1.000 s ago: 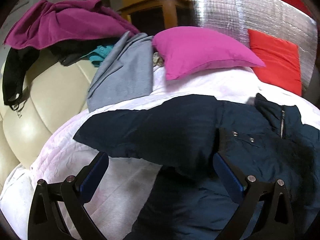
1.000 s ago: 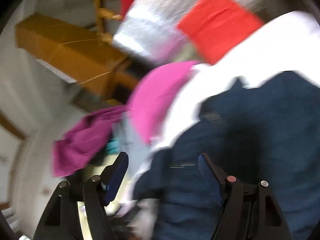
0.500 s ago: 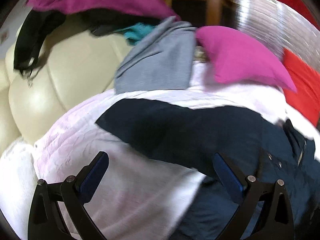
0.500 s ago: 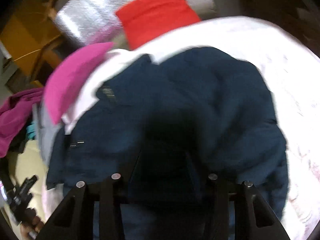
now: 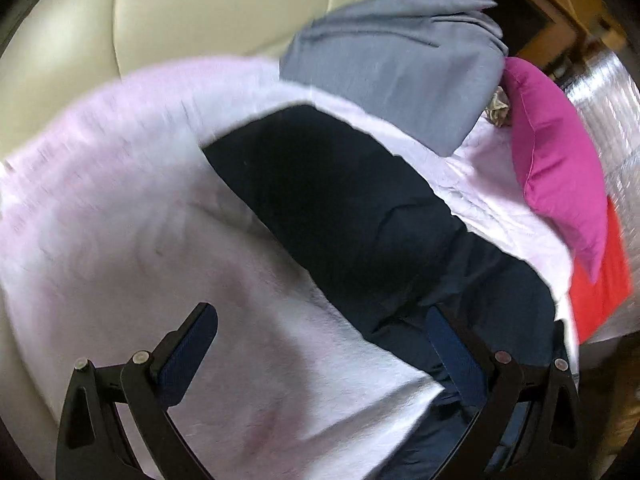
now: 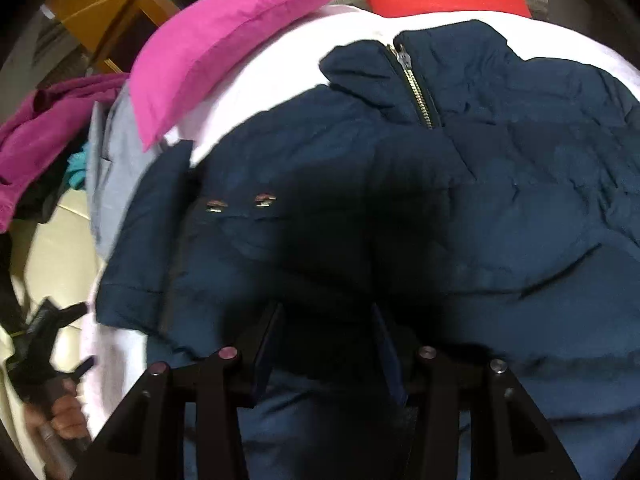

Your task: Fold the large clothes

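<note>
A navy padded jacket (image 6: 460, 208) with a brass zip lies spread on a white blanket (image 5: 248, 360). Its sleeve (image 5: 332, 200) stretches out toward the sofa back in the left wrist view. My left gripper (image 5: 320, 344) is open, hovering above the blanket beside the sleeve, its right finger over the jacket's edge. My right gripper (image 6: 328, 344) is closed on a fold of the jacket's lower part, with dark fabric bunched between the fingers. The left gripper also shows at the lower left of the right wrist view (image 6: 48, 344), held by a hand.
A pink pillow (image 5: 556, 164) and a red cushion (image 5: 600, 280) lie at the blanket's far side. A grey garment (image 5: 400, 64) drapes over the cream sofa back (image 5: 180, 12). Magenta clothes (image 6: 44, 128) pile beyond. A wooden cabinet (image 6: 112, 4) stands behind.
My left gripper swung left and down toward the sleeve end, staying open. My right gripper dropped onto the jacket and narrowed from wide open to closed on its fabric.
</note>
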`<state>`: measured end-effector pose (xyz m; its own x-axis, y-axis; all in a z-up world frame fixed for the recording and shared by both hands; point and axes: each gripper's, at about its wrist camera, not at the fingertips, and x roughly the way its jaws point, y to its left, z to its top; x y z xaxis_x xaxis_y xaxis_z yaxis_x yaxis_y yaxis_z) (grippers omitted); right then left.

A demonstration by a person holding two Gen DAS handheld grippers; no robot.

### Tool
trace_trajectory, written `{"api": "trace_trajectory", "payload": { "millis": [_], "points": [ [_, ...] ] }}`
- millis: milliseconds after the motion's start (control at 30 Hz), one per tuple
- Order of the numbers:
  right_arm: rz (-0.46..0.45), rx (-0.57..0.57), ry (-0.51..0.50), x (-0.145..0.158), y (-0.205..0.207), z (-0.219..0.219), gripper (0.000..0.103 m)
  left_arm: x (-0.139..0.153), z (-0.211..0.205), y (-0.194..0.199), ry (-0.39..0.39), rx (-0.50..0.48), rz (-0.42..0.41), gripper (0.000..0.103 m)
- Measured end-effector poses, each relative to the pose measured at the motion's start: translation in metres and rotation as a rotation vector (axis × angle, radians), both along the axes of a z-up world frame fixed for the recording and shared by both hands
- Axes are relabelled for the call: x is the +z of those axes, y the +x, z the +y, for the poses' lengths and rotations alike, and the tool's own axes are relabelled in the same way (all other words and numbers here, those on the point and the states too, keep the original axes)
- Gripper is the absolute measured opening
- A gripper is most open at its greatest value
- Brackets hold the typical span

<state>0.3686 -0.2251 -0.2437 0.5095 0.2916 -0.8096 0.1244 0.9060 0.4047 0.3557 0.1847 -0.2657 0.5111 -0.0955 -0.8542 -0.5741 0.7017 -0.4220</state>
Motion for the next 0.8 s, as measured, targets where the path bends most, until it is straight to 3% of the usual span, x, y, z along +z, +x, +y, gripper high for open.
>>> {"api": "trace_trajectory", "payload": {
  "millis": [100, 167, 233, 400, 567, 600, 633, 700, 800],
  "points": [
    [-0.088, -0.014, -0.031, 0.019, -0.021, -0.006, 0.050, -0.009, 0.005, 0.001, -0.057, 0.046, -0.021, 0.099],
    [-0.133, -0.025, -0.029, 0.027, -0.035, -0.011, 0.050, -0.012, 0.007, 0.003, -0.077, 0.060, -0.037, 0.081],
    [-0.152, -0.036, -0.015, 0.030, -0.049, -0.018, 0.050, -0.015, 0.009, 0.006, -0.099, 0.057, -0.051, 0.055],
    [-0.175, -0.060, -0.020, 0.033, -0.078, -0.030, 0.050, -0.025, 0.017, 0.008, -0.144, 0.098, -0.052, 0.043],
    [-0.211, -0.084, 0.034, 0.038, -0.098, -0.043, 0.050, -0.021, 0.020, 0.001, -0.188, 0.136, -0.039, 0.043],
    [-0.213, -0.085, 0.032, 0.038, -0.099, -0.043, 0.050, -0.019, 0.021, 0.000, -0.195, 0.139, -0.039, 0.048],
    [-0.210, -0.089, 0.027, 0.036, -0.098, -0.043, 0.050, -0.017, 0.022, -0.001, -0.204, 0.141, -0.040, 0.062],
    [-0.198, -0.096, 0.034, 0.031, -0.096, -0.045, 0.050, -0.016, 0.024, -0.004, -0.216, 0.156, -0.050, 0.077],
    [-0.181, -0.100, 0.053, 0.023, -0.094, -0.045, 0.050, -0.018, 0.028, -0.005, -0.230, 0.155, -0.049, 0.077]
  ]
}}
